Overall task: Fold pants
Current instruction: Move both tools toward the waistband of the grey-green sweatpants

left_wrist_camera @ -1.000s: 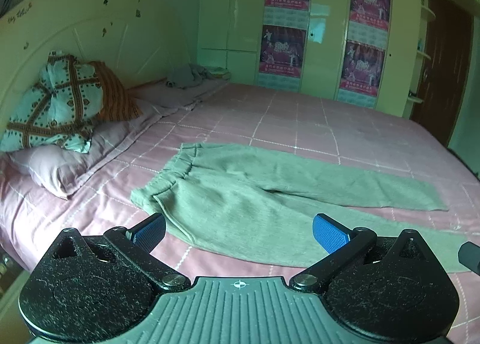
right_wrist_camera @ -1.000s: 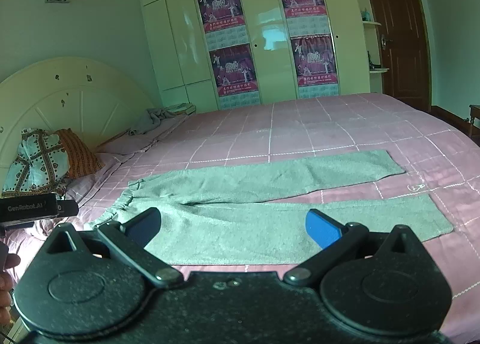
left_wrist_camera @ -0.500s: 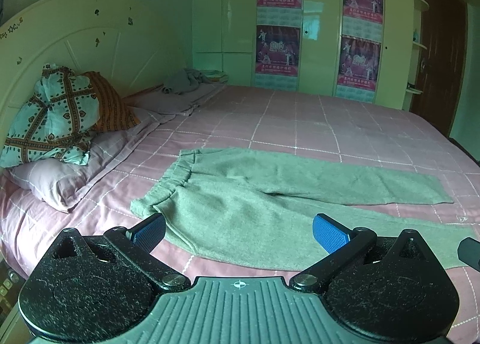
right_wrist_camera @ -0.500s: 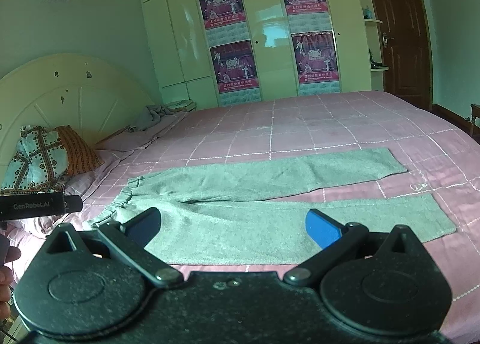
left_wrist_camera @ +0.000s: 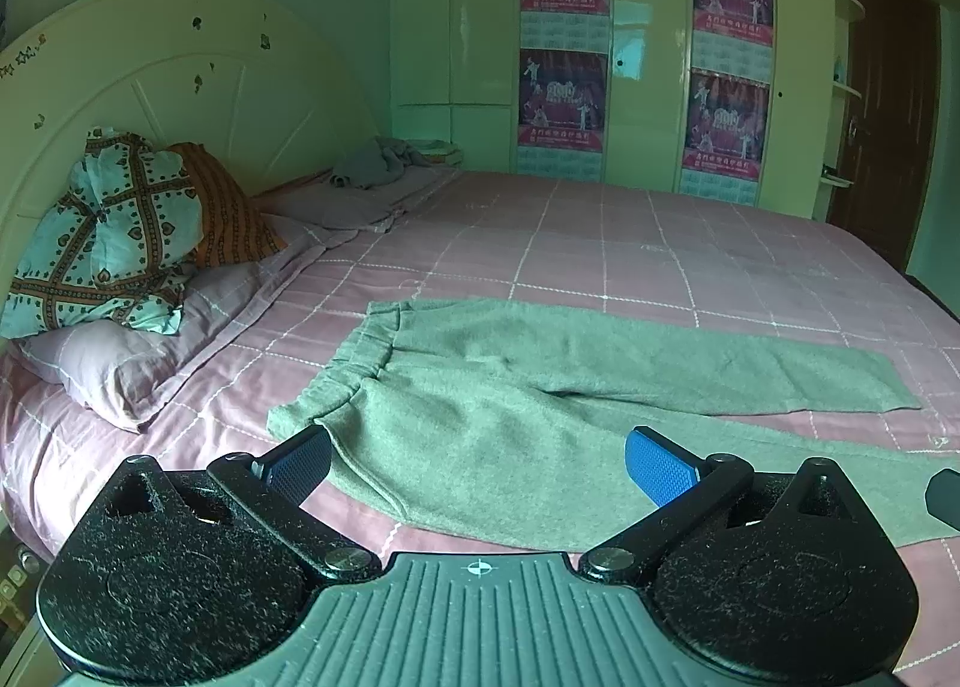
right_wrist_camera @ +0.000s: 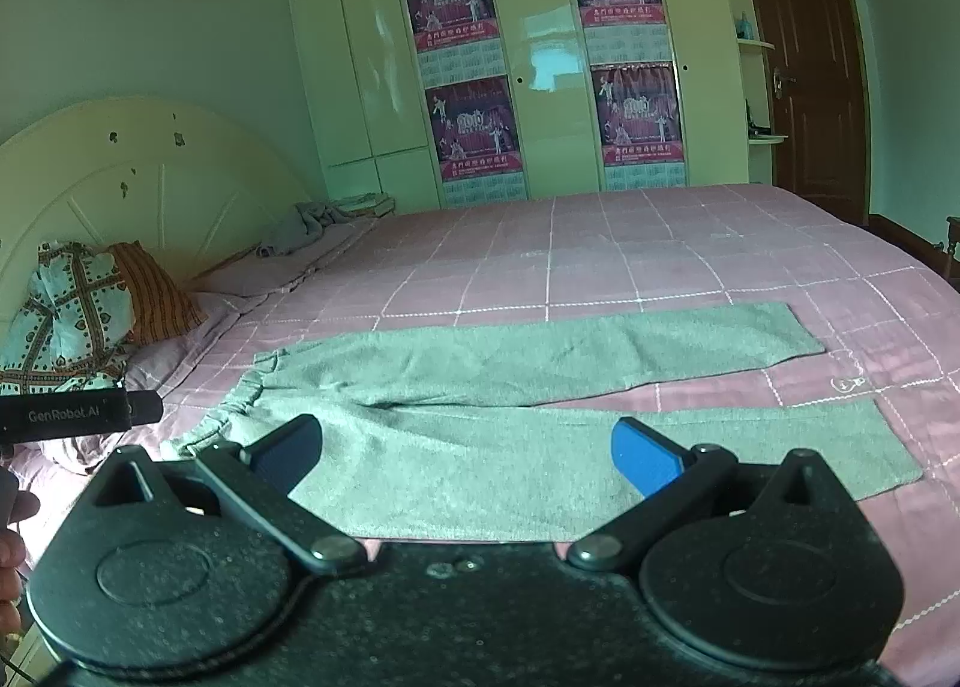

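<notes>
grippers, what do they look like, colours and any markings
Both are black and speckled, with two round pivot housings and angled link arms. The left gripper and right gripper have blue textured pads. The left one has a ribbed grey plate with a crosshair mark and white GenRobot.AI lettering.

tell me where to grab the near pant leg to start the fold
Take the near leg at its hem corner with the right gripper, coming from the near bed edge. It lies flat and apart from the far leg, so likely folds straight over.

both wrist views low at bed (left_wrist_camera: 600, 243) edge, facing wardrobe (right_wrist_camera: 540, 87); share pants (left_wrist_camera: 510, 387), headboard (right_wrist_camera: 120, 177).
</notes>
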Demonstrator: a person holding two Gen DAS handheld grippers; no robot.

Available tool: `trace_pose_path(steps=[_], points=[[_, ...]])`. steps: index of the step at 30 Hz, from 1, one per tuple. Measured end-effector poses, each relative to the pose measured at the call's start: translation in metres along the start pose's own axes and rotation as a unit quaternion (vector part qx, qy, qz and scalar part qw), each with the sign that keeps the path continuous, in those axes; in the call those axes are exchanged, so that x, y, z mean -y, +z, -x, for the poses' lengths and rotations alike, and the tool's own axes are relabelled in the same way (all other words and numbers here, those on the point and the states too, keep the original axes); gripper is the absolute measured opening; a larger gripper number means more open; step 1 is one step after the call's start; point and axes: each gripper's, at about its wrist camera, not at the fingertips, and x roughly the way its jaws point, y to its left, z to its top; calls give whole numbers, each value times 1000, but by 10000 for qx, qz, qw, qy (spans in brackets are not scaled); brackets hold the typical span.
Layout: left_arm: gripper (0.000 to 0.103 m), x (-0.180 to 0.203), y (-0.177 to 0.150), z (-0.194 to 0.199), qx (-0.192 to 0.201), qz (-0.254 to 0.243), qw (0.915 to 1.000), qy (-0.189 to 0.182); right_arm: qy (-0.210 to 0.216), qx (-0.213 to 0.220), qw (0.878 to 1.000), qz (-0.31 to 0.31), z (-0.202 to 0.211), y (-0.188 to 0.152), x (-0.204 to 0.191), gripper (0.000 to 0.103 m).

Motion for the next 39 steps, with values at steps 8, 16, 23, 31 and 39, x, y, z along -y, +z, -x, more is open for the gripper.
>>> trace_pose_path(steps=[8, 16, 23, 31, 39], points=[[103, -2, 3, -8, -22, -46, 10000, 21, 23, 135, 9999, 39, -4, 0, -2, 103], [103, -7, 10, -25, -120, -114, 9998, 144, 90, 33, 9998, 179, -17, 6, -8, 103], [103, -14, 20, -55, -322, -127, 9992, 217, 337, -107, 9992, 203, -39, 14, -16, 103], [103, -23, 42, -108, -456, -200, 9980, 387, 501, -193, 9978, 393, -83, 29, -26, 103], [103, -37, 59, -175, -659, -221, 9957, 612, 699, -293, 9946, 712, -137, 45, -45, 98]])
